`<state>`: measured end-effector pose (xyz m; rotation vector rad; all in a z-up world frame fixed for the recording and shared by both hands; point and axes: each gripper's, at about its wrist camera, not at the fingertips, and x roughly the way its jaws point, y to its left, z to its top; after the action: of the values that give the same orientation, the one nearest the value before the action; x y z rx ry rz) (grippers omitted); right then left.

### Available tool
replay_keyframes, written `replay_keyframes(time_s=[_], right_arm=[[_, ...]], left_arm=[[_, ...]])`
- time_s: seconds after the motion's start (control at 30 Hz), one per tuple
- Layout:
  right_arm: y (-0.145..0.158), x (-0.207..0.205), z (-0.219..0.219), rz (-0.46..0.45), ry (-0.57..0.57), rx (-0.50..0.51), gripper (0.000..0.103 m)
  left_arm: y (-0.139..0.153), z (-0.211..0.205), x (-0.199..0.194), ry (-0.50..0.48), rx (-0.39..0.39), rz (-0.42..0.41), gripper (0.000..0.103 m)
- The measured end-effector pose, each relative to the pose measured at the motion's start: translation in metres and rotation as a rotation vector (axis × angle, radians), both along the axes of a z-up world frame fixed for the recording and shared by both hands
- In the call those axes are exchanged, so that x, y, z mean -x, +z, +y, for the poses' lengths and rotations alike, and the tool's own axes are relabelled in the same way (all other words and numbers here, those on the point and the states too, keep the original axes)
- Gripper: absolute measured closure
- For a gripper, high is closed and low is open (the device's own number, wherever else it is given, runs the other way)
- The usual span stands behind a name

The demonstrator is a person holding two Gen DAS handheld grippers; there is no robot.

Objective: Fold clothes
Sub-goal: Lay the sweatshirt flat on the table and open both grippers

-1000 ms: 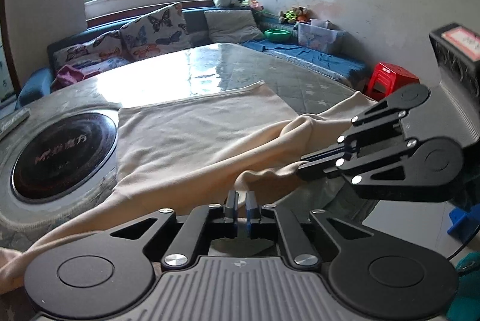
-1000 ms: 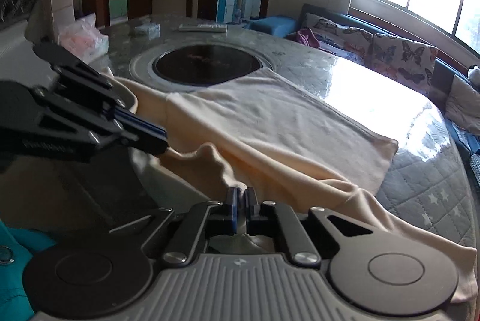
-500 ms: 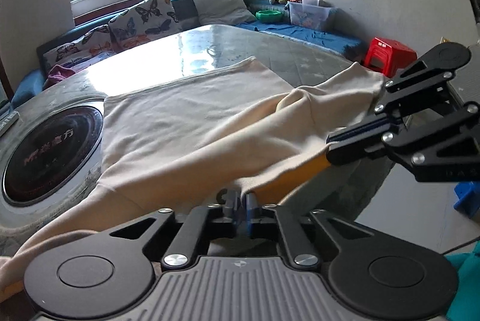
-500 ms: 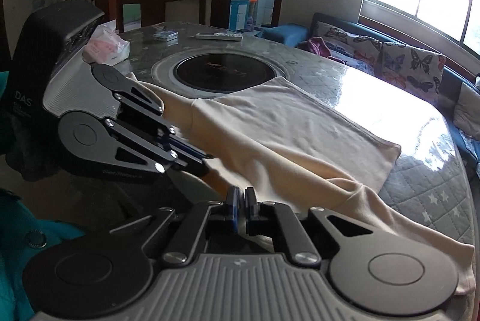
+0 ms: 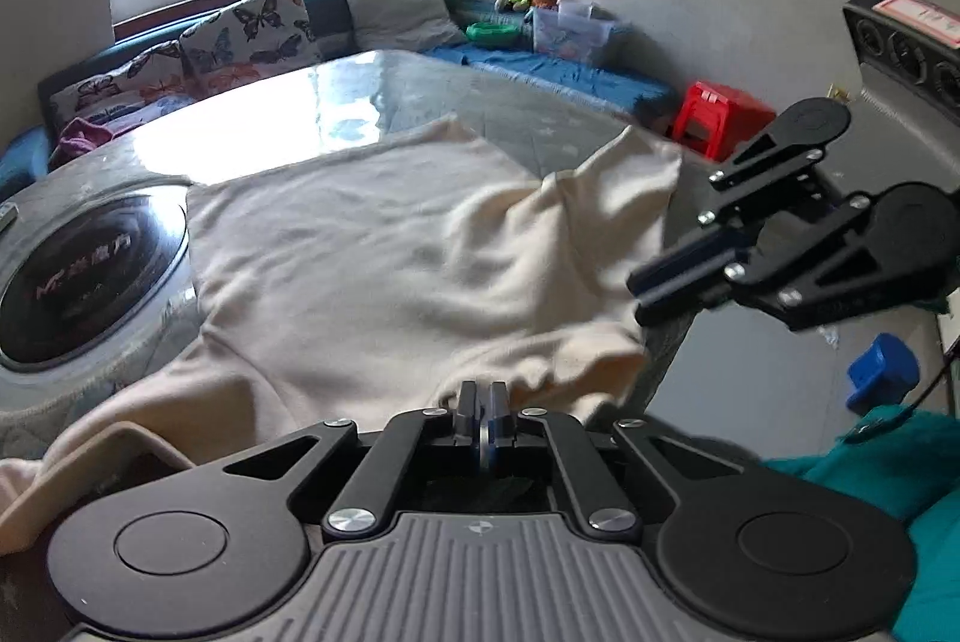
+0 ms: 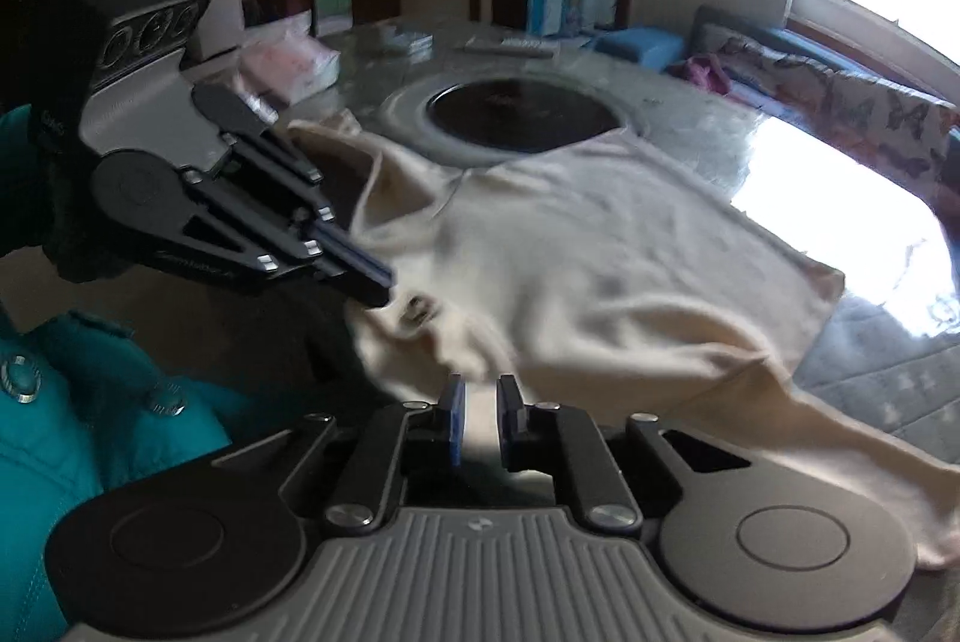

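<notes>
Lying across the middle of both frames, the cream garment covers the tabletop, its near hem bunched at lower centre. The left claw is clamped on that hem. The right claw stands slightly apart, cloth just ahead of it and seemingly free. Risk, as I judge it: pulling from one held corner alone would drag the fabric askew and skew the fold.
</notes>
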<state>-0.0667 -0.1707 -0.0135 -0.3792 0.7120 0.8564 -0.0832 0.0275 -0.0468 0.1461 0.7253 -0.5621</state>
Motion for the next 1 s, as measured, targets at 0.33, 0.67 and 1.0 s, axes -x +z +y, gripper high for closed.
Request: replay_keyframes(time_s=[0.33,0.67,1.0], right_arm=[[-0.036,-0.03,0.004,0.062,-0.085,0.006,0.093],[-0.026,-0.047,-0.08,0.015,-0.4,-0.009,0.079],[-0.049,-0.095,-0.198,-0.033,-0.986,0.007,0.064]], left_arm=[[-0.009,-0.018,-0.049,0.06,0.03,0.012,0.099],[-0.024,-0.042,-0.058,0.011,0.019,0.058,0.098],[-0.02,-0.082,-0.059,-0.11,0.03,0.064,0.098]])
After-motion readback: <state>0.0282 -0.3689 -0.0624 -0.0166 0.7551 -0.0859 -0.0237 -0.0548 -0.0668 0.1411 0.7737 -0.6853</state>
